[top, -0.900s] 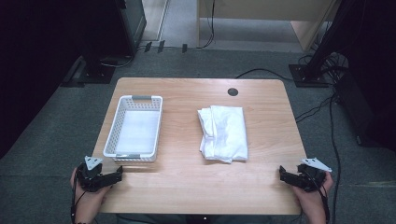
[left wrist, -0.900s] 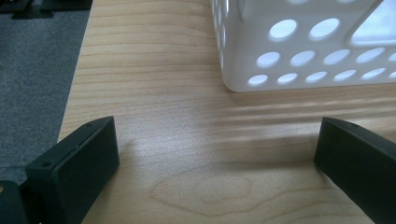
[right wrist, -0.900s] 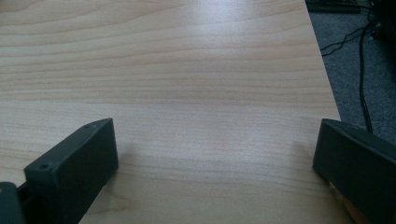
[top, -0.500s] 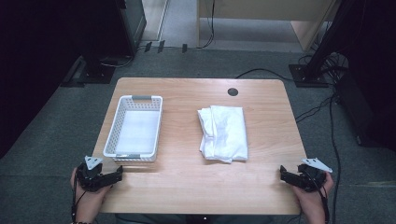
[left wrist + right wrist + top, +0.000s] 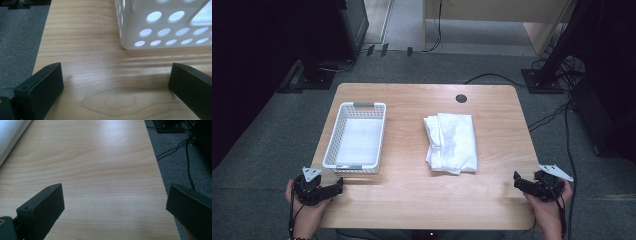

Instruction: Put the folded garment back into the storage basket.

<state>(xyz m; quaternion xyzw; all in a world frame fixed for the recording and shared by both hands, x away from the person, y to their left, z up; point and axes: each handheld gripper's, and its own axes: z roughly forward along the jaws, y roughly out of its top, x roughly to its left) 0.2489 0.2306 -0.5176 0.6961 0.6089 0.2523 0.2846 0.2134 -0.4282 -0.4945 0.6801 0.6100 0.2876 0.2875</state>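
Observation:
A folded white cloth lies right of the middle of the wooden table; its edge shows at the top left of the right gripper view. A white perforated basket stands on the table's left half, and its near corner rises just ahead in the left gripper view. My left gripper rests at the table's front left corner, open, with bare wood between its jaws. Over the front right corner my right gripper stands open too, nothing between its jaws.
A round cable hole sits near the table's far edge. Grey carpet surrounds the table. Cables trail across the floor at the right, and dark stands rise behind the table's far left.

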